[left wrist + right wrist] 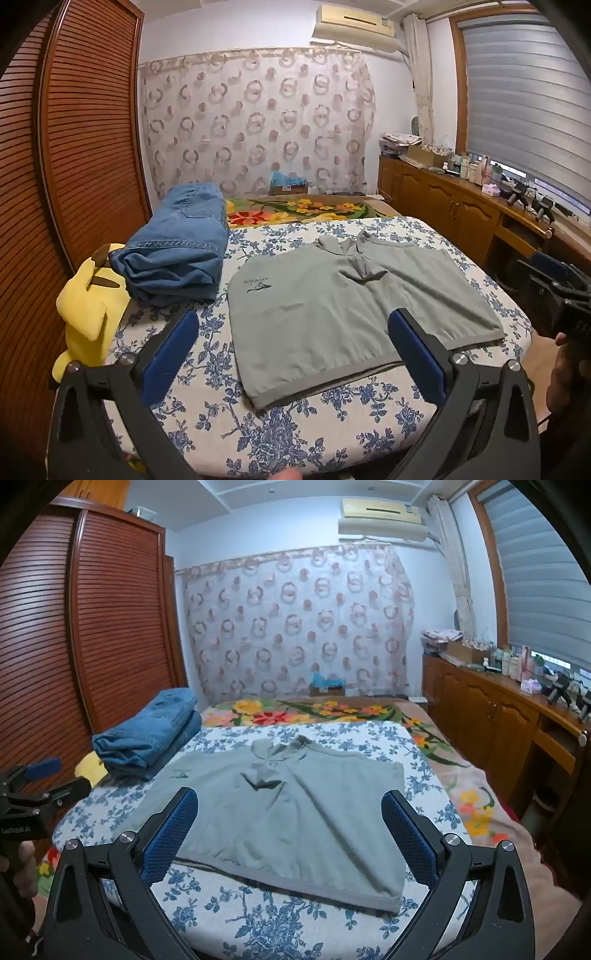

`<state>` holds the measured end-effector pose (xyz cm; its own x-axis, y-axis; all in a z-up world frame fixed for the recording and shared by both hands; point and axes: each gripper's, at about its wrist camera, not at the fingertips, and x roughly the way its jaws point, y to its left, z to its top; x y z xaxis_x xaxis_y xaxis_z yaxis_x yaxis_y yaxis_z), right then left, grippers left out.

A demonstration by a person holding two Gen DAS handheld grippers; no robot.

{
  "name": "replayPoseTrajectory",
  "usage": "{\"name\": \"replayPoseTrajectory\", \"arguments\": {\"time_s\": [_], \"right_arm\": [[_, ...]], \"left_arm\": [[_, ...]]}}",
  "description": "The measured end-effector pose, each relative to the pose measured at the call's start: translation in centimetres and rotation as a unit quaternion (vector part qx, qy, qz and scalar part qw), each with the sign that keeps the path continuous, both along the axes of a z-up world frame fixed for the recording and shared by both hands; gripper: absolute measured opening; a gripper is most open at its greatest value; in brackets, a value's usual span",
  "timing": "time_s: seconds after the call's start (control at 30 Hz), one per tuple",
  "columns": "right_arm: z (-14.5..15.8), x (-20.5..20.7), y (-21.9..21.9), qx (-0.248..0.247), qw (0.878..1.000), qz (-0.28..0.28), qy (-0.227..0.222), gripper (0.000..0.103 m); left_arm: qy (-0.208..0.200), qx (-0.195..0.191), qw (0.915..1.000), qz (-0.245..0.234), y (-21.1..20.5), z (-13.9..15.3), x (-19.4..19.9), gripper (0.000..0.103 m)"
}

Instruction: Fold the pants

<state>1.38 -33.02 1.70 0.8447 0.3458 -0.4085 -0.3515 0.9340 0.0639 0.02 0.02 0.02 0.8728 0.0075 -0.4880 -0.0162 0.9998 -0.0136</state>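
In the left wrist view, the left claw [293, 325] is seen released, its blue pads spread wide with nothing between them, above the near edge of a bed [207, 424] covered in a blue floral sheet. A grey-green garment [332, 314], the task's thing, is laid flat at the centre of the sheet; a small dark print is visible near its 9 o'clock corner. Folded jeans [177, 258] are stacked at 10 o'clock, and a yellow plush toy [88, 314] is shown whole at 9 o'clock. The right claw [565, 295] is glimpsed at 3 o'clock.

In the right wrist view, the right claw [290, 808] is likewise released and empty over the grey-green garment [288, 812]. The folded jeans [147, 734] lie at 10 o'clock, the yellow plush toy [88, 766] is largely hidden, and the left claw [44, 779] appears at 9 o'clock. A floral blanket [476, 805] is revealed along the bed's 3 o'clock side.
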Motion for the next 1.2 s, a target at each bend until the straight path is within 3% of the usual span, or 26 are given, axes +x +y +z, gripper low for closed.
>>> {"name": "replayPoseTrajectory", "arguments": {"time_s": [0.77,1.2], "right_arm": [[0.1,-0.2,0.1,0.003,1.0,0.001,-0.001,0.102],[0.1,-0.2,0.2,0.002,1.0,0.0,-0.002,0.102]], "left_arm": [[0.001,-0.002,1.0,-0.002,-0.1,-1.1,0.0,0.103],[-0.005,-0.004,1.0,0.001,-0.2,-0.2,-0.5,0.103]]}}
